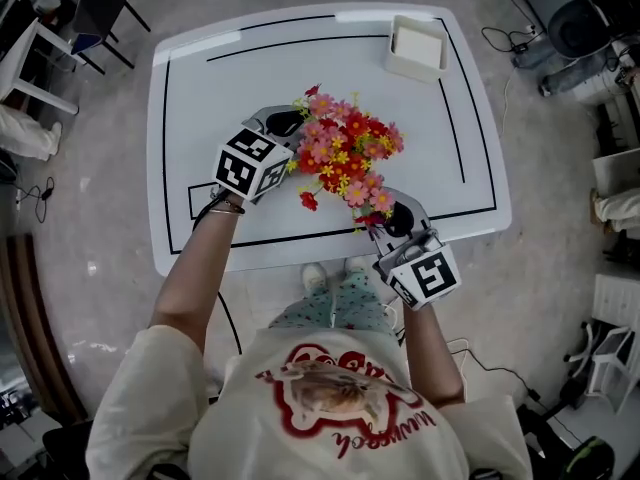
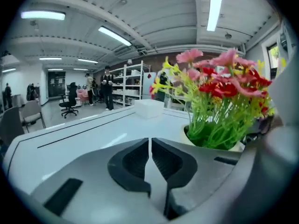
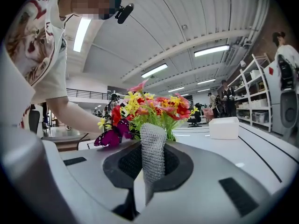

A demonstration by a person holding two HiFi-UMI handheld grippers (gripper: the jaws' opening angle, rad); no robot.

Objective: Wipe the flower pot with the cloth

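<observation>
Wiping looks about to begin rather than under way: the cloth [image 3: 152, 148] is ready in the right claw [image 3: 147, 164], but no view is showing it touching the flower pot [image 2: 188, 135].

The pot is sitting near the middle of the desk [image 1: 250, 78]. From the head view it is hiding under its own flowers [image 1: 345, 158], and only a pale stretch of rim is showing in the left gripper view. A white box [image 1: 417, 46] is standing well apart at 1 o'clock.

The right claw is pinching the grey knitted cloth, a strip of it sticking up between the jaws. The left claw [image 2: 149, 146] is holding nothing, its jaws drawn together with only a thin slit between them.

Both forearms are reaching in from 6 o'clock. The left claw [image 1: 285, 123] is lying at 9 o'clock of the blooms, marker cube up, with the pot just beside its nose. The right claw [image 1: 398, 216] is sitting at 5 o'clock of them, close to the desk's near edge and aiming toward 11 o'clock into the flowers.

The next move probably calls for lowering the cloth beneath the blooms onto the pot's wall, while the left claw is bracing the pot so it is not sliding or tipping.
</observation>
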